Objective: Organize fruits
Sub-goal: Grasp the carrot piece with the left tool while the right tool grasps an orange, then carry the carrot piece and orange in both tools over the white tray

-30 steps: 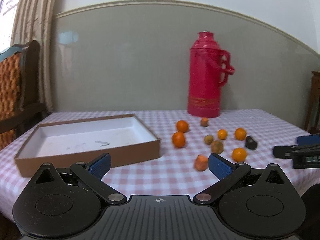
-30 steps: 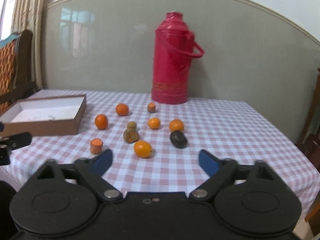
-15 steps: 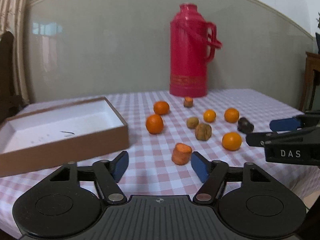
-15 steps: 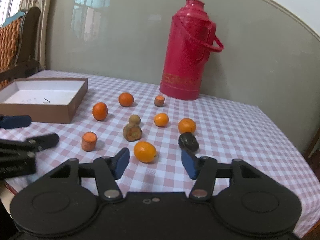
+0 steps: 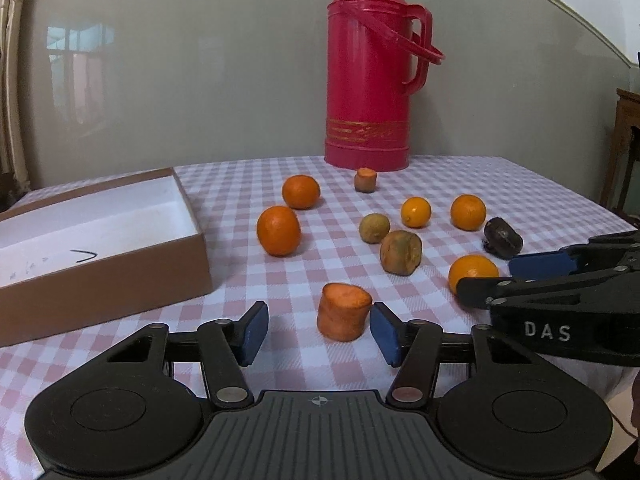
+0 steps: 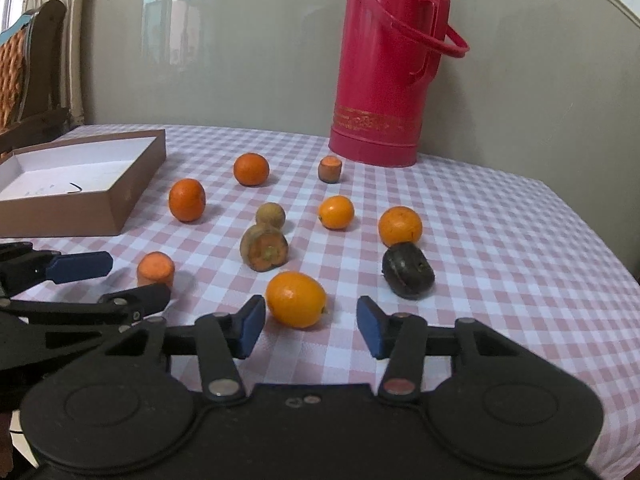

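Left wrist: my left gripper (image 5: 316,330) is spread wide, carrot stub (image 5: 344,311) between the pads, apparently touching the right one. Clamp off-centre and it tips or skids. The box (image 5: 120,268) sits left, holding no fruit.

Right wrist: my right gripper (image 6: 310,326) is also agape, the near orange (image 6: 295,299) just ahead; round, so it may roll. Count: five oranges, three carrot pieces, one greenish fruit, one dark fruit.

Bare checked cloth (image 6: 500,240) right of fruit; thermos (image 6: 380,80) behind.
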Demonstrator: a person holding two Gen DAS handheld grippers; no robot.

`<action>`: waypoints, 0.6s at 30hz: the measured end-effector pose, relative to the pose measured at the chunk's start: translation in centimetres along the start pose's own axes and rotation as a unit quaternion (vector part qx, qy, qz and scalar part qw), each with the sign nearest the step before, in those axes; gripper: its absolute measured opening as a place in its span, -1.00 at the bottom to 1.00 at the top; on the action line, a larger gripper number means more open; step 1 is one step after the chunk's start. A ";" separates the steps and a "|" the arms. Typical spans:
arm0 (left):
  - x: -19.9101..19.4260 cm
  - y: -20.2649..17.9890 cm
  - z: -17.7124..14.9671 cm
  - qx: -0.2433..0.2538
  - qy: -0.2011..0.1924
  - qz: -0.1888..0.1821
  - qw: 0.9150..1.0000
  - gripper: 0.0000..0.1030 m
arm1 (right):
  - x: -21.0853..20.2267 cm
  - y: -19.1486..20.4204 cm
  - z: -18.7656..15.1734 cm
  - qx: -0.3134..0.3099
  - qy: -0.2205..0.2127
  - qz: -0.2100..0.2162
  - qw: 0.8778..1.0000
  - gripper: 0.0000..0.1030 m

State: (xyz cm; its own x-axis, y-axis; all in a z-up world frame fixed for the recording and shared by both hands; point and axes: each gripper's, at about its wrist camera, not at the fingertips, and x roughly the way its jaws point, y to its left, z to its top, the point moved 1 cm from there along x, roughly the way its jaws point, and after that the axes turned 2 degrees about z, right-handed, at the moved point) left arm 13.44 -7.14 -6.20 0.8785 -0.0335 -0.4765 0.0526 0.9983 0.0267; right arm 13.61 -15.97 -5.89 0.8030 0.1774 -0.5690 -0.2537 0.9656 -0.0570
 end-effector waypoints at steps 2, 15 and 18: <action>0.5 -0.1 0.1 -0.003 0.002 -0.004 1.000 0.00 | 0.3 0.1 0.1 -0.001 -0.001 0.002 1.000 -0.25; 0.9 -0.1 0.4 -0.012 -0.005 -0.004 1.000 -0.42 | 1.2 0.0 0.3 0.011 0.009 0.007 1.000 -0.53; 0.0 0.4 0.6 -0.015 -0.012 -0.002 1.000 -0.42 | 0.7 -0.2 0.4 0.017 0.002 0.005 1.000 -0.53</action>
State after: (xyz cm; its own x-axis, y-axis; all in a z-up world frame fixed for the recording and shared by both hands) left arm 13.76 -6.79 -5.72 0.8896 -0.0378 -0.4552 0.0417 0.9991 -0.0016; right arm 14.39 -15.93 -5.97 0.7983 0.1855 -0.5730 -0.2426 0.9698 -0.0240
